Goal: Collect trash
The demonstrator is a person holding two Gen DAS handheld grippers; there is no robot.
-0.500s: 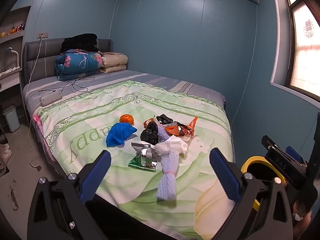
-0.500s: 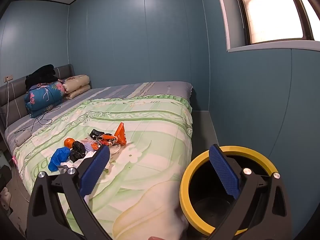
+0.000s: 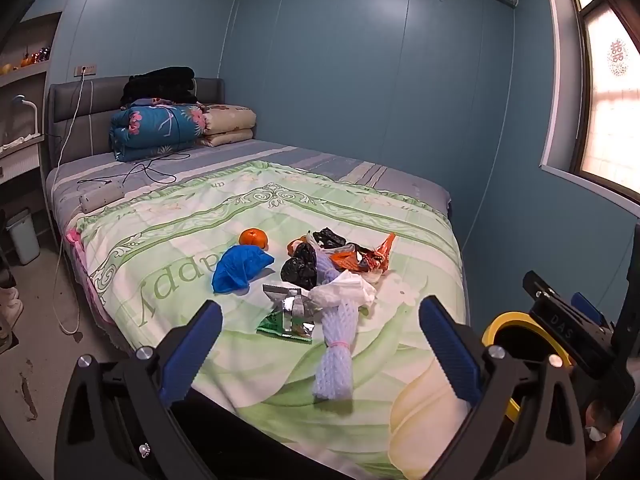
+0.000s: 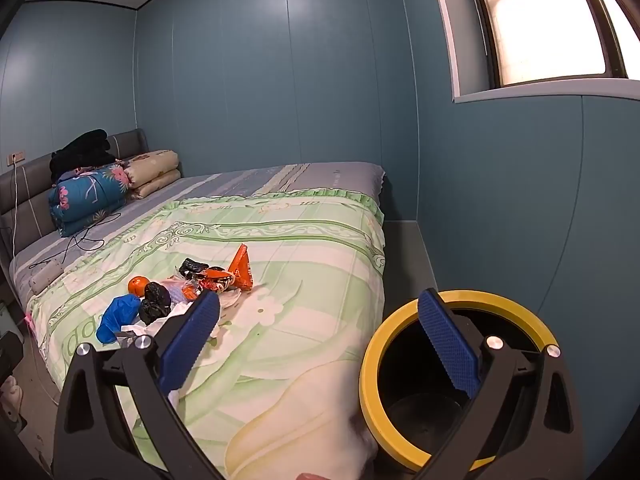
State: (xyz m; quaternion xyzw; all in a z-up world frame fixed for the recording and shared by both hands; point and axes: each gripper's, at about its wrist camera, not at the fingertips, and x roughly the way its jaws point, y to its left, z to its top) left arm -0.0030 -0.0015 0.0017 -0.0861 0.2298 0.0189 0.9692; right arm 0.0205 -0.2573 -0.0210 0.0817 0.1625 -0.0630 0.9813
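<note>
A pile of trash lies on the green bedspread [image 3: 168, 240]: a pale blue foam net sleeve [image 3: 336, 344], a silver-green wrapper [image 3: 286, 314], a white bag [image 3: 344, 290], a black bag [image 3: 300, 266], an orange wrapper [image 3: 362, 258], a blue crumpled piece [image 3: 240, 266] and an orange fruit [image 3: 253, 237]. The pile also shows in the right wrist view [image 4: 192, 288]. A black bin with a yellow rim [image 4: 400, 336] stands on the floor beside the bed's foot. My left gripper [image 3: 320, 344] is open and empty, short of the pile. My right gripper [image 4: 320, 340] is open and empty, above the bed's corner by the bin.
Folded quilts [image 3: 160, 128] and dark clothes are stacked at the headboard, with cables and a power strip [image 3: 100, 199] nearby. A small white bin [image 3: 24, 236] stands on the floor at the left. Blue walls and a window [image 4: 548, 20] close the right side.
</note>
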